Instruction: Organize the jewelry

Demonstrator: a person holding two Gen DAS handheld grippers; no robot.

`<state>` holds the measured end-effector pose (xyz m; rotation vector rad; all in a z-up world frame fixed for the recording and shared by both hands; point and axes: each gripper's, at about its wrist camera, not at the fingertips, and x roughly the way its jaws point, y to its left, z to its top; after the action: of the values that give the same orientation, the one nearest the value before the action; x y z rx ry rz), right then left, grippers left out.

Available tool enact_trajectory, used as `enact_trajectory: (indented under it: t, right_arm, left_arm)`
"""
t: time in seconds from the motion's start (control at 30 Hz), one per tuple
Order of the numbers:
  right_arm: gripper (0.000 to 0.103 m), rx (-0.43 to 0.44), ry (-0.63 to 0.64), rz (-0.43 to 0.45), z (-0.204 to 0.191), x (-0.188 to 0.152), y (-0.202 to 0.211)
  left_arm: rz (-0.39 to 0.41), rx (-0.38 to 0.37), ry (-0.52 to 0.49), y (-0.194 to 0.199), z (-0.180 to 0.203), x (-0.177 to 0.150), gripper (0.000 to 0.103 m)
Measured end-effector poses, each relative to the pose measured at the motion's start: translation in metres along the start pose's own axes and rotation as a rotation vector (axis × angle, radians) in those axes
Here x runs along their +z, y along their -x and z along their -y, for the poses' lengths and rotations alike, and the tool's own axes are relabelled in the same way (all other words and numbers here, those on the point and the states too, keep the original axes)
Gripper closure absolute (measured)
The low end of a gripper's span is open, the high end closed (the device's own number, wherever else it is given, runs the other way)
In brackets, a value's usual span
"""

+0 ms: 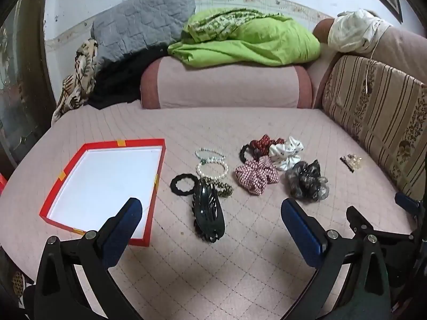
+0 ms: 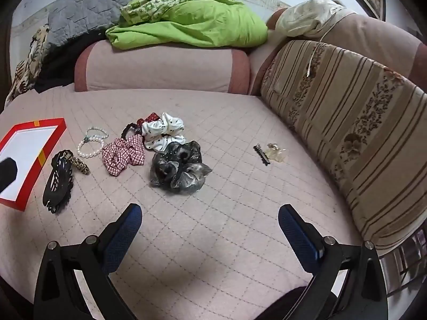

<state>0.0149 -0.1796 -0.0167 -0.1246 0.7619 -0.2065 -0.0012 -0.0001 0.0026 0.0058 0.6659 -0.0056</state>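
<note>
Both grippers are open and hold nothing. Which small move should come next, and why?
Probably lower the left gripper onto the black claw clip. The clip lies right ahead between its open jaws, nearest of all items, beside the red box, whose white inside shows nothing yet.

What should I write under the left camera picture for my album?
Open left tongs hover over a black plastic claw clip, beside an empty red-rimmed white tray.
</note>
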Motion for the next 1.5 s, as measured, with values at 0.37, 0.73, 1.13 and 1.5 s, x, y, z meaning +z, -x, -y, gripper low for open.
enact_trajectory:
  t: [0.37, 0.73, 1.13, 1.5]
  right_arm:
    - [0.0, 0.073, -0.059, -0.003, 0.01, -0.004, 0.014]
    - [0.0, 0.076, -0.033, 0.039, 0.005, -0.003, 0.031]
    - [0.0, 0.073, -0.011, 0.073, 0.004, -0.005, 0.058]
    - [0.0, 0.076, 0.009, 0.075, -0.003, -0.009, 0.063]
  left_arm:
    - [0.025, -0.025, 0.016, 0.026, 0.0, 0.006, 0.0]
    - [0.006, -0.009, -0.007, 0.039, 0.004, 0.001, 0.0]
    - [0.03, 0.053, -0.012, 0.05, 0.001, 0.008, 0.0]
    - [-0.003, 0.05, 0.001, 0.049, -0.002, 0.007, 0.0]
